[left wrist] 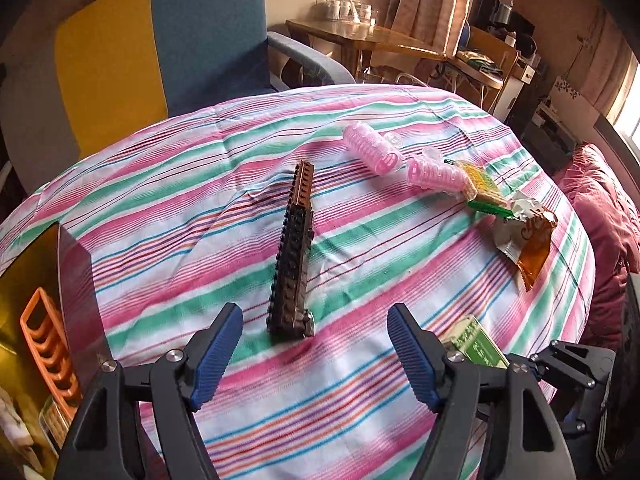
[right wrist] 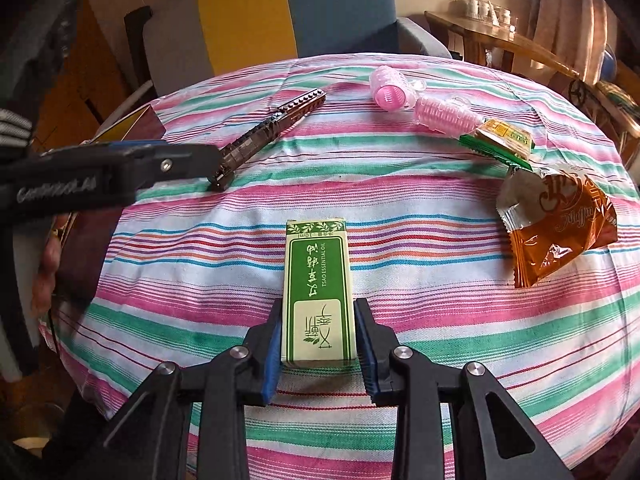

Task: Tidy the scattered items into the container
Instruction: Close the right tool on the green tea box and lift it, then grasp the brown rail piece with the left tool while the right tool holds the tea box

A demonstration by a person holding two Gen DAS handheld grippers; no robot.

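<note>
Scattered items on striped cloth, blue armchair behind; left claw wide, right claw gripping green box.

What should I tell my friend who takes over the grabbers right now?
Right gripper: shut on the green box.
Left gripper: open, just short of the brick bar, not touching.
Still on the cloth: brick bar, two pink rollers, cracker pack, muffin wrapper.
Container: at the left edge.
Left: box in, then the rest.
</note>
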